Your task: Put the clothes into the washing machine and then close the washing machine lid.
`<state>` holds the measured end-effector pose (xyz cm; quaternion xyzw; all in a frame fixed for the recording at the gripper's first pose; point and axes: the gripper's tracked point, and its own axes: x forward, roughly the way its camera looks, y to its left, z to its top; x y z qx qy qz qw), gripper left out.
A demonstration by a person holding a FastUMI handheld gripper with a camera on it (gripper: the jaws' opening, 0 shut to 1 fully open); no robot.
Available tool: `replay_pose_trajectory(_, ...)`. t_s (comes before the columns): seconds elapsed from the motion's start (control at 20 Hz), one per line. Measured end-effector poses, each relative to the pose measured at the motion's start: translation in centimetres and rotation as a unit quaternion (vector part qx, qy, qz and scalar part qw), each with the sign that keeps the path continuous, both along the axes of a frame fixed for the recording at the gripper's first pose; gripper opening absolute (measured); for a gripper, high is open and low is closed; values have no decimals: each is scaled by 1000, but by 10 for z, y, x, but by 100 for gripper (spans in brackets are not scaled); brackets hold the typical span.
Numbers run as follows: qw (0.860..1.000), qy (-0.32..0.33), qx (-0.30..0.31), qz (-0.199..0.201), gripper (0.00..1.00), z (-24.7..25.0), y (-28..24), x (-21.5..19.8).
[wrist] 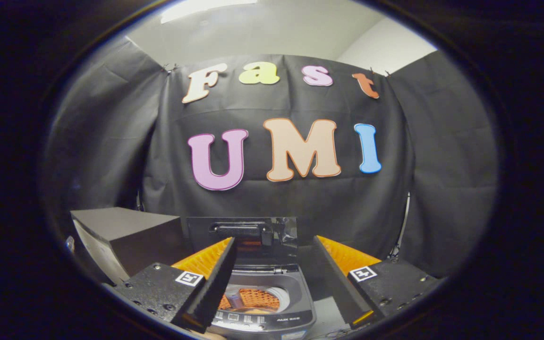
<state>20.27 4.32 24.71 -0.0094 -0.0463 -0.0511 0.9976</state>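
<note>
A small grey top-loading washing machine [272, 314] stands just ahead of and below my fingers, between them. Its dark lid [243, 232] is raised upright behind the drum opening. Inside the drum [253, 298] I see orange perforated lining and a small blue-grey item that I cannot identify. My gripper [274, 262] is open, its orange-backed black fingers [215, 278] spread wide on either side of the machine, with nothing between them. No clothes are held.
A dark grey box [125, 238] with a pale side sits to the left of the machine, behind the left finger. Black cloth walls close the booth behind and on both sides.
</note>
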Motion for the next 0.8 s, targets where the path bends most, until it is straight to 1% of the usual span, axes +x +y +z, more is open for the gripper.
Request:
replay_pose_trajectory(0.15, 1000, -8, -13, 2, 97, -9, -2, -8)
replay_pose_trajectory(0.5, 999, -33, -8, 22, 97, -17, -1, -21)
replay_pose_trajectory(0.8, 999, -44, -10, 25, 97, -18, -2, -29)
